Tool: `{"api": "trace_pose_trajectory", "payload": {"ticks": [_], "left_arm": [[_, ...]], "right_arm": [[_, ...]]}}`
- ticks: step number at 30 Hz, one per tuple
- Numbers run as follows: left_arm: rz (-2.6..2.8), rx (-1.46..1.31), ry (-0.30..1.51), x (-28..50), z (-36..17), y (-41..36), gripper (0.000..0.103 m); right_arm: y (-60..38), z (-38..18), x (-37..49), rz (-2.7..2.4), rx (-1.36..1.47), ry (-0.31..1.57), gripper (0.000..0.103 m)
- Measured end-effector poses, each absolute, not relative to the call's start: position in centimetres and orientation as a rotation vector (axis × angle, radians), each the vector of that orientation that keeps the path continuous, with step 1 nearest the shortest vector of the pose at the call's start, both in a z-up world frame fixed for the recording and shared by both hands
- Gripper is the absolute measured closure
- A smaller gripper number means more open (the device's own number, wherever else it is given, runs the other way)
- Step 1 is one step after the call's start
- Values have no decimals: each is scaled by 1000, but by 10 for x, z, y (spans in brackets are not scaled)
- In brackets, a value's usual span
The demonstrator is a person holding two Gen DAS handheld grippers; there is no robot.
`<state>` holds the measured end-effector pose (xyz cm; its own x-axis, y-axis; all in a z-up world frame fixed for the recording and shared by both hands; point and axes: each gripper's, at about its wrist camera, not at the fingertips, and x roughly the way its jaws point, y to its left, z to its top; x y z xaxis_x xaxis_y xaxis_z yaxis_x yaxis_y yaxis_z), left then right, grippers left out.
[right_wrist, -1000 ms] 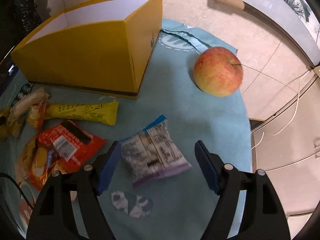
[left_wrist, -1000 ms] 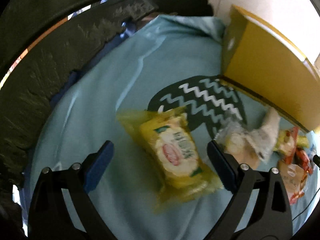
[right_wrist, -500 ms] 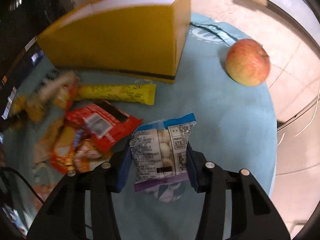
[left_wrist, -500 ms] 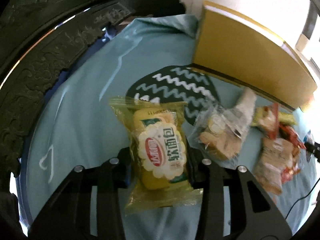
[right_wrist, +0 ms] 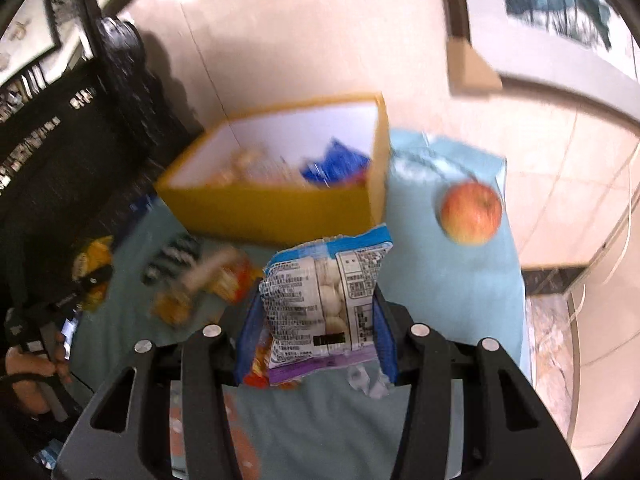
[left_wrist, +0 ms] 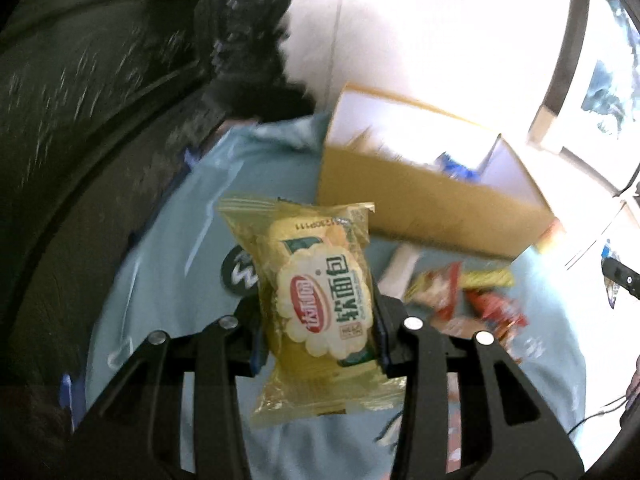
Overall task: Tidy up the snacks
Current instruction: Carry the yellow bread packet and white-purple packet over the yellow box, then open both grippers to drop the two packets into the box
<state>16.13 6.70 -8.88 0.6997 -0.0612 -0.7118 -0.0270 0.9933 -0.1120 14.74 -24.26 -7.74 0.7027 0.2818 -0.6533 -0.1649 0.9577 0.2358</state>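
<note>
Left gripper [left_wrist: 318,334]: both pads pressed on the sides of a yellow bread packet [left_wrist: 320,300], pinching it at mid-body, packet upright, held clear of the blue cloth [left_wrist: 160,280]. At 1 o'clock from the packet stands the yellow box [left_wrist: 424,208], open at the top, white inside, with something blue in it. At 3 o'clock, loose snacks [left_wrist: 472,300] lie blurred on the cloth, below the box wall.

Right gripper [right_wrist: 316,330]: blue pads clamped on a white-and-blue snack bag [right_wrist: 326,308], printed back facing the camera, lifted off the cloth [right_wrist: 460,280]. At 12 o'clock from the bag, the yellow box [right_wrist: 280,208], holding a blue wrapper [right_wrist: 336,164] and other blurred items. At 2 o'clock, an apple [right_wrist: 472,212] rests on the cloth, apart from the box. At 9 o'clock, loose wrappers [right_wrist: 200,284] lie scattered; farther out at 9 o'clock, a hand [right_wrist: 28,368] grips the other tool's handle.
</note>
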Motion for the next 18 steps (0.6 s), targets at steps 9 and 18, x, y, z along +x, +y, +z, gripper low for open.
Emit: {"api": "trace_pose_trajectory", "payload": {"ticks": [9, 18], "left_arm": [[-122, -92, 696, 200, -22, 25, 63], [-180, -19, 682, 251, 0, -17, 62]], "right_arm": [[-231, -10, 171, 276, 130, 620, 54], [-224, 15, 215, 241, 82, 588, 54]]}}
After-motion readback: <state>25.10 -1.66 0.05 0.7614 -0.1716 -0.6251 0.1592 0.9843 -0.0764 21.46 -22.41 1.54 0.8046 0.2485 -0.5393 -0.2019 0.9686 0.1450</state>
